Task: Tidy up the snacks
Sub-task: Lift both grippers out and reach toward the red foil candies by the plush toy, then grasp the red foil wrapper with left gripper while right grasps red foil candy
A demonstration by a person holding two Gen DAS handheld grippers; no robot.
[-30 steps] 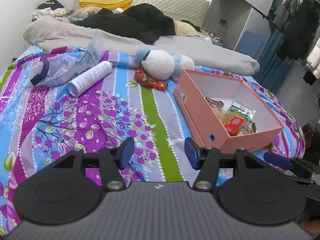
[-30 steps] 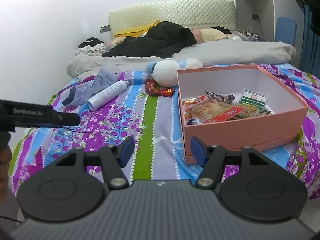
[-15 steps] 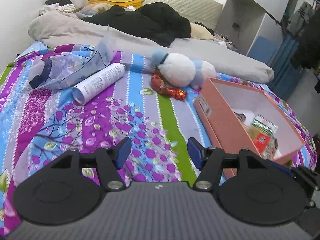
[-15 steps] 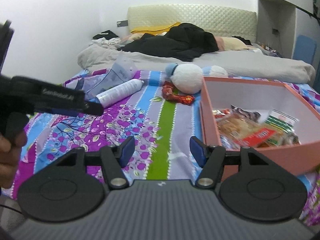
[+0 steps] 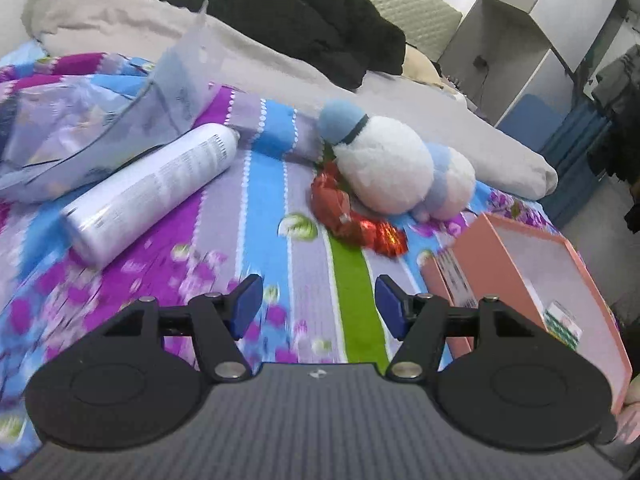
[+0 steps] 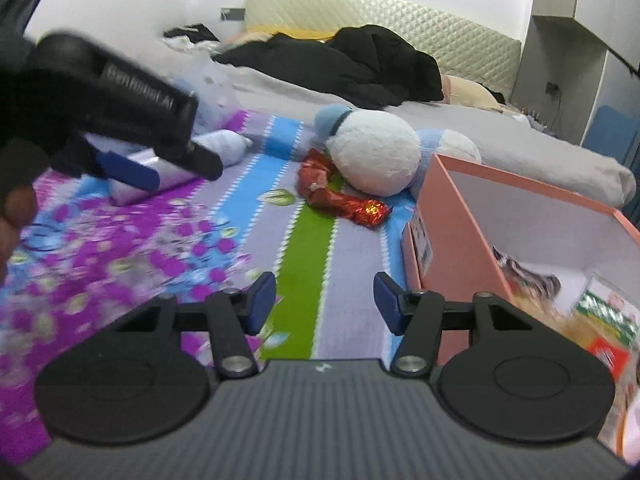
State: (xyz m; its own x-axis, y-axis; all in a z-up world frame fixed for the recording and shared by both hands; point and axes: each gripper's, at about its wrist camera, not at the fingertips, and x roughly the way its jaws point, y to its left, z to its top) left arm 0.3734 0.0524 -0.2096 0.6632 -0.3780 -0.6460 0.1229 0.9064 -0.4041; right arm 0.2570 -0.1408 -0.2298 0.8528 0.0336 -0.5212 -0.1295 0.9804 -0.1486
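Snack (image 5: 352, 216) lies against the plush (image 5: 384, 168), near the box (image 6: 448, 216) edge, bare bedspread (image 5: 304, 264) before it. Left gripper (image 5: 318, 306) stands apart and empty; right gripper (image 6: 324, 300) is closing on nothing.

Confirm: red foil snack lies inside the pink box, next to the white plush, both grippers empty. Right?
Not quite. The red foil snack lies on the striped bedspread, outside the pink box; both wrist views show it. It is next to the white plush, and the left gripper and right gripper are empty.
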